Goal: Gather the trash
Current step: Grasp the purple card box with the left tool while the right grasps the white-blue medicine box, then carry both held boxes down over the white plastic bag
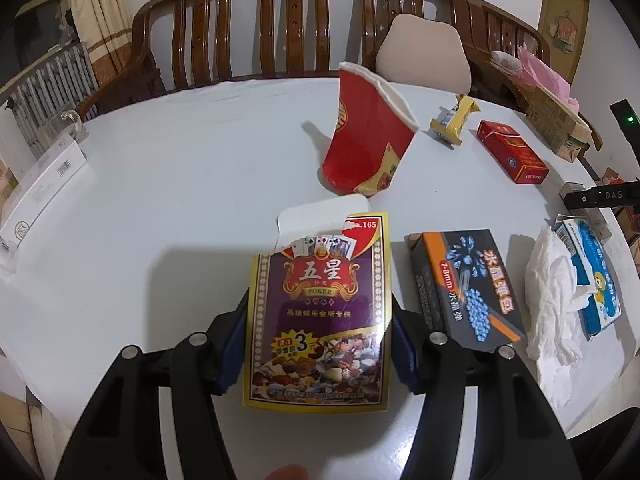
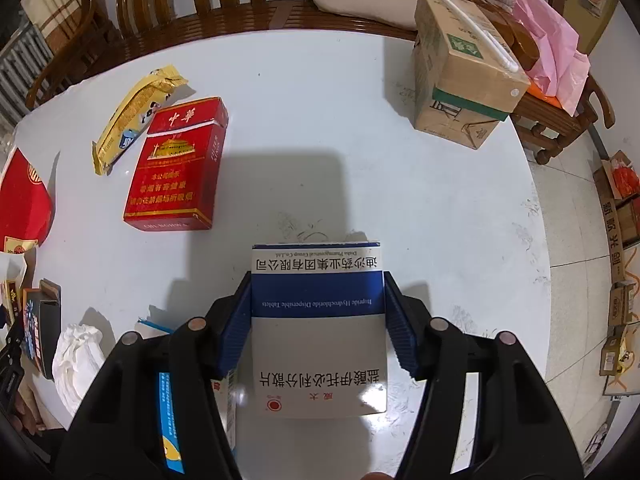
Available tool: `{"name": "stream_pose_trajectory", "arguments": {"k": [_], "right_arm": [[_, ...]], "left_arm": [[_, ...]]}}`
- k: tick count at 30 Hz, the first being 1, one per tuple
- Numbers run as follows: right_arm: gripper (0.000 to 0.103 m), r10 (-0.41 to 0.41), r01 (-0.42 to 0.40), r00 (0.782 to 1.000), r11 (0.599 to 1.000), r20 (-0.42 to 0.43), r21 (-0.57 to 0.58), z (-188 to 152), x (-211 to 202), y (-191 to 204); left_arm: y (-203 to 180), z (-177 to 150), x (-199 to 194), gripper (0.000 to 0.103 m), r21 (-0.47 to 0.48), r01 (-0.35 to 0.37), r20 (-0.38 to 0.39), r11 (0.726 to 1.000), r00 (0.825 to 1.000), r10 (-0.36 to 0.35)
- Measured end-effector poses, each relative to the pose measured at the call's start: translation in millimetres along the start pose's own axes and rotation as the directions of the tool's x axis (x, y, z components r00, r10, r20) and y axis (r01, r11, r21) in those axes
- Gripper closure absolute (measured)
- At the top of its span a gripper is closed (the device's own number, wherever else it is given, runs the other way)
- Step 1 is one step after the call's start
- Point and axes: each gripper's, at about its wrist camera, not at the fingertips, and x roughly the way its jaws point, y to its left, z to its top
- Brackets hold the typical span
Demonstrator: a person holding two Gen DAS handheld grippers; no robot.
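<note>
In the left wrist view my left gripper (image 1: 319,300) is shut on a purple and yellow poker card box (image 1: 320,360) with a torn top flap, its blue pads pressing both long sides. My right gripper (image 2: 317,280) is shut on a white and blue medicine box (image 2: 318,352), with a pad against each side. Other trash lies on the white round table (image 1: 160,200): a crushed red paper cup (image 1: 366,140), a yellow wrapper (image 1: 454,118), a red cigarette pack (image 1: 512,152), a dark bead box (image 1: 466,284) and a crumpled white tissue (image 1: 554,308).
A cardboard box (image 2: 460,68) stands at the table's far right edge, next to a pink bag (image 2: 548,48). A blue and white carton (image 1: 596,276) lies beside the tissue. A white box (image 1: 40,200) sits at the left rim. A wooden bench (image 1: 280,28) runs behind the table.
</note>
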Motion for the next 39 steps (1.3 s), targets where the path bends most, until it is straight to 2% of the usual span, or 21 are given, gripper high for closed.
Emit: {"name": "stream_pose_trajectory", "arguments": {"k": [3, 5, 9, 19, 39], "right_arm": [[0.044, -0.017, 0.018, 1.0, 1.0, 0.017, -0.005, 0, -5, 0], [0.044, -0.001, 0.002, 1.0, 1.0, 0.031, -0.004, -1, -13, -1], [0.044, 0.005, -0.006, 0.997, 1.0, 0.077, 0.011, -1, -42, -7], [0.044, 0.035, -0.038, 0.99, 0.999, 0.137, 0.02, -26, -100, -17], [0.044, 0.09, -0.1, 0.977, 0.994, 0.195, 0.042, -72, -144, -20]], "left_arm": [[3, 2, -10, 0.045, -0.014, 0.001, 0.022, 1.0, 1.0, 0.0], [6, 4, -20, 0.045, -0.024, -0.002, 0.04, 1.0, 0.999, 0.003], [8, 3, -42, 0.045, -0.033, 0.0, 0.069, 0.999, 0.998, 0.002], [4, -8, -94, 0.045, -0.028, 0.014, 0.118, 1.0, 0.993, -0.01], [-3, -34, -150, 0.045, -0.032, -0.023, 0.148, 0.999, 0.989, 0.028]]}}
